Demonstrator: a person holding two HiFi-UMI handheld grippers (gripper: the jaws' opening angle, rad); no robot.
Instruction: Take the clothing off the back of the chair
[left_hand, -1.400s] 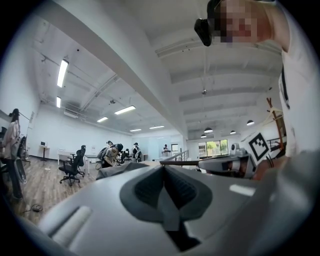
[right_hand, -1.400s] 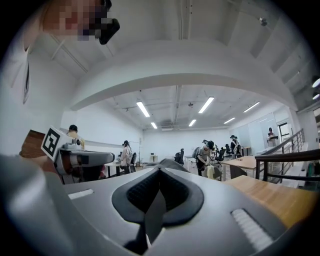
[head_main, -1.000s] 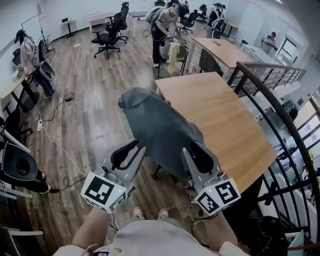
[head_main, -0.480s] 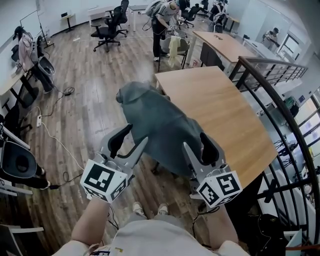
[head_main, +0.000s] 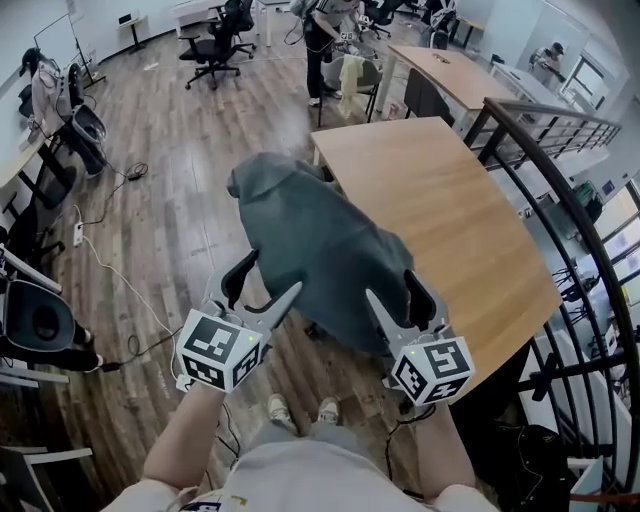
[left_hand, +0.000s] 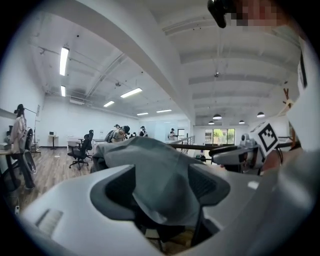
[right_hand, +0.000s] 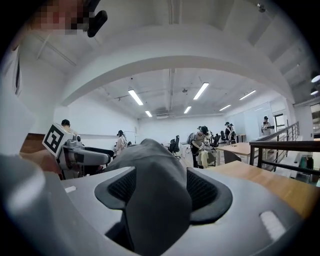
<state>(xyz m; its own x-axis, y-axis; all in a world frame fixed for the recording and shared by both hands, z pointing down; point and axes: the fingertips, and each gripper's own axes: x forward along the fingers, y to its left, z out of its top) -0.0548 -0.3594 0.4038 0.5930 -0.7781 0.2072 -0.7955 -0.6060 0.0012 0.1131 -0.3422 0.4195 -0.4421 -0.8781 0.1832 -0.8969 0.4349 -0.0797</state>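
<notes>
A grey-green garment (head_main: 315, 240) is draped over a chair back beside the wooden table (head_main: 450, 220); the chair itself is almost wholly hidden under it. My left gripper (head_main: 268, 280) is open at the garment's near left edge, and my right gripper (head_main: 392, 290) is open at its near right edge. Both pairs of jaws have just been opening. In the left gripper view a fold of the garment (left_hand: 160, 175) lies between the spread jaws of the left gripper (left_hand: 162, 190). In the right gripper view the garment (right_hand: 155, 195) fills the gap of the right gripper (right_hand: 162, 192), unpinched.
A black railing (head_main: 560, 190) curves round the table's right side. A white cable (head_main: 110, 275) trails over the wood floor at left. Office chairs (head_main: 215, 45) and a standing person (head_main: 320, 40) are far behind. My own feet (head_main: 300, 412) stand just below the grippers.
Both grippers have dropped and moved forward to the garment's near edges, and their jaws have spread wider apart. The garment hangs as before.
</notes>
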